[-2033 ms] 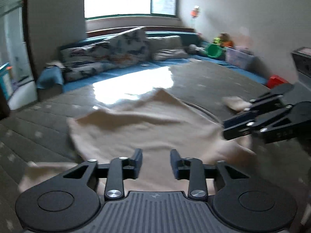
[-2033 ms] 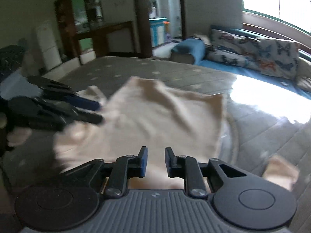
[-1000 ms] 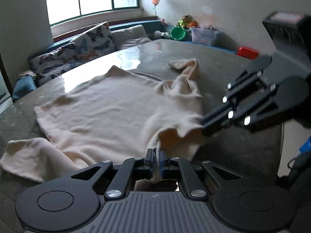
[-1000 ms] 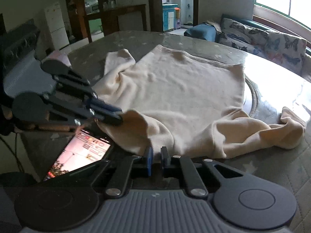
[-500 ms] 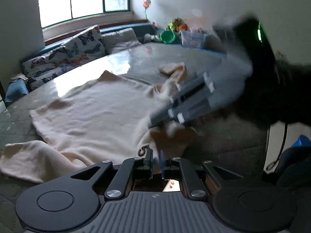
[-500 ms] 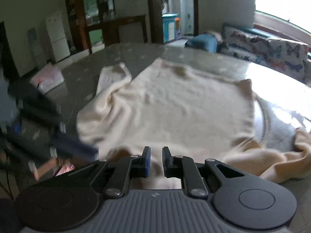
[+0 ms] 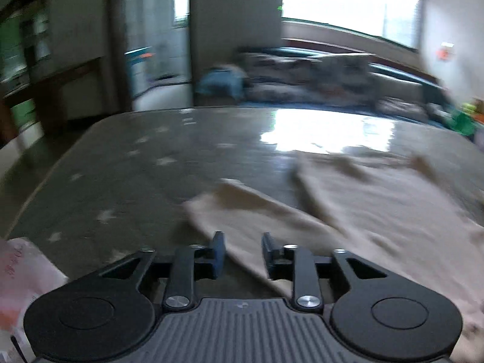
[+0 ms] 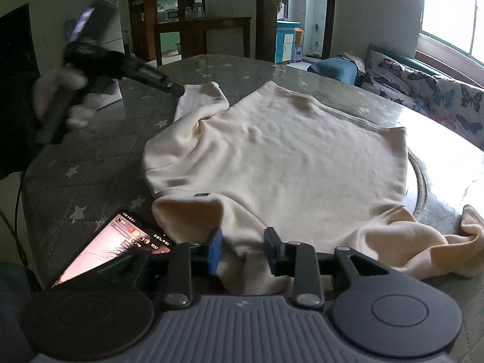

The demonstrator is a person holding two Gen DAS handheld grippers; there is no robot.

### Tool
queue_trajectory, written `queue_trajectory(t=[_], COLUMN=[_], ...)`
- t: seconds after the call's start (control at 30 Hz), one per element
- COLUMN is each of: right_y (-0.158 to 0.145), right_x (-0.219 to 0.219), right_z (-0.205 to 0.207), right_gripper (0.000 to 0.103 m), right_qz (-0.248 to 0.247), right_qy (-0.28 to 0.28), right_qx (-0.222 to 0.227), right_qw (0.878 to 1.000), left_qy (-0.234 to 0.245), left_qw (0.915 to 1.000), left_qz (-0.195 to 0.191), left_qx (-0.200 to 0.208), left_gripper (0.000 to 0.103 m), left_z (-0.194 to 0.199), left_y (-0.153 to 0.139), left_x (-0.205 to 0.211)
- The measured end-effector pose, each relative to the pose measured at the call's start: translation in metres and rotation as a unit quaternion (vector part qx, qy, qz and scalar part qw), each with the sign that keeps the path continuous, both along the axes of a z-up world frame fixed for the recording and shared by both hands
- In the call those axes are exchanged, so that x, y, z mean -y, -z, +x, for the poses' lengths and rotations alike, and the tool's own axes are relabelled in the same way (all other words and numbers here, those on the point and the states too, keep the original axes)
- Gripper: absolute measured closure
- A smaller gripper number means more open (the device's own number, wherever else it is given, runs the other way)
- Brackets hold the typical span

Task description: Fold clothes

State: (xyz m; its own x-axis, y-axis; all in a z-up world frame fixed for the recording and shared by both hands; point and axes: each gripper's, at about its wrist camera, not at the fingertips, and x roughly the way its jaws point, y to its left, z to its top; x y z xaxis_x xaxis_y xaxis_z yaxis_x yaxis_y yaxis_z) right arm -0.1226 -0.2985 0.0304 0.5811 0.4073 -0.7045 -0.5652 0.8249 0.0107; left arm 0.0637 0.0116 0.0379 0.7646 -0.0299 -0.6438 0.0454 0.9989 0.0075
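Note:
A cream long-sleeved sweater [image 8: 281,157] lies spread on the grey star-patterned table [image 8: 90,163], collar towards me. My right gripper [image 8: 243,252] is open just above the collar edge, holding nothing. My left gripper [image 7: 241,254] is open over the left sleeve [image 7: 254,211], which stretches out on the table beside the sweater's body [image 7: 387,199]. In the right wrist view the left gripper [image 8: 174,89] shows blurred at the far left, its tips near the cuff of that sleeve [image 8: 202,96]. The right sleeve [image 8: 438,251] lies bunched at the right.
A lit phone [image 8: 112,245] lies on the table's near edge by the collar. A pink-white packet [image 7: 21,275] sits at the near left corner. A sofa with butterfly cushions [image 8: 423,87] stands behind the table. A dark cabinet [image 8: 199,36] stands at the back.
Both grippers have opened and let go of the collar edge. My left gripper has swung left to the left sleeve. The sweater now lies flat on the table.

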Motion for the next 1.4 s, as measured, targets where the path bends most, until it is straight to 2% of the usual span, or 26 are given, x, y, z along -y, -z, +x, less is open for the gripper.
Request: queue_trajectory(t=[0.1,0.23,0.27,0.3,0.33,0.4,0.5,0.63,0.77,0.87,0.97,1.07,1.17,1.23,1.3,1.4], right_y=[0.001,-0.002,-0.003,-0.004,-0.005,-0.007,-0.013,-0.018,-0.019,-0.013,-0.001,0.002,0.002,0.001,-0.001,-0.012], right_x=[0.001,0.002,0.002,0.002,0.002,0.002,0.005,0.010,0.013,0.015,0.013,0.013,0.017,0.022,0.027,0.044], right_z=[-0.001,-0.001,-0.001,-0.002,-0.002,-0.002,-0.003,0.000,0.007,0.013,0.016,0.011,0.009,0.009,0.009,0.010], right_gripper=[0.071,0.071,0.070,0.070,0.070,0.070,0.068,0.066,0.066,0.066,0.066,0.065,0.064,0.063,0.064,0.064], right_qz=[0.001,0.005,0.006,0.006,0.007,0.009,0.014,0.021,0.034,0.044,0.038,0.036,0.043,0.051,0.064,0.075], right_qy=[0.003,0.006,0.007,0.007,0.006,0.006,0.008,0.013,0.021,0.027,0.029,0.023,0.027,0.033,0.040,0.073], right_qx=[-0.002,-0.002,-0.002,-0.001,0.000,0.004,0.013,0.022,0.024,0.010,-0.007,-0.008,-0.010,-0.013,-0.015,0.006], right_qw=[1.000,1.000,1.000,1.000,1.000,1.000,1.000,0.999,0.999,0.999,0.999,0.999,0.999,0.998,0.997,0.994], left_qy=[-0.042,-0.053,-0.056,-0.054,-0.053,-0.071,-0.108,-0.153,-0.176,-0.194,-0.210,-0.225,-0.249,-0.245,-0.239,-0.236], left_qw=[0.9990,0.9985,0.9983,0.9985,0.9986,0.9974,0.9939,0.9868,0.9826,0.9791,0.9758,0.9718,0.9668,0.9678,0.9691,0.9700], left_qz=[-0.004,-0.008,-0.009,-0.009,-0.009,-0.006,-0.004,0.023,0.036,0.045,0.058,0.066,0.047,0.044,0.057,0.057], left_qx=[-0.012,-0.013,-0.013,-0.009,-0.005,0.001,0.021,0.046,0.046,0.040,0.023,0.027,0.035,0.036,0.019,0.010], left_gripper=[0.058,0.058,0.067,0.088,0.094,0.098,0.099,0.100,0.099,0.099,0.099,0.099,0.099,0.099,0.099,0.099], left_z=[0.024,0.039,0.042,0.042,0.041,0.035,0.015,-0.018,-0.045,-0.058,-0.058,-0.061,-0.068,-0.076,-0.076,-0.077], left_y=[0.010,0.017,0.019,0.018,0.018,0.015,0.006,-0.006,-0.002,0.008,0.016,0.016,0.014,0.015,0.022,0.023], left_x=[-0.009,-0.008,-0.008,-0.008,-0.008,-0.012,-0.028,-0.048,-0.061,-0.067,-0.068,-0.066,-0.071,-0.068,-0.068,-0.069])
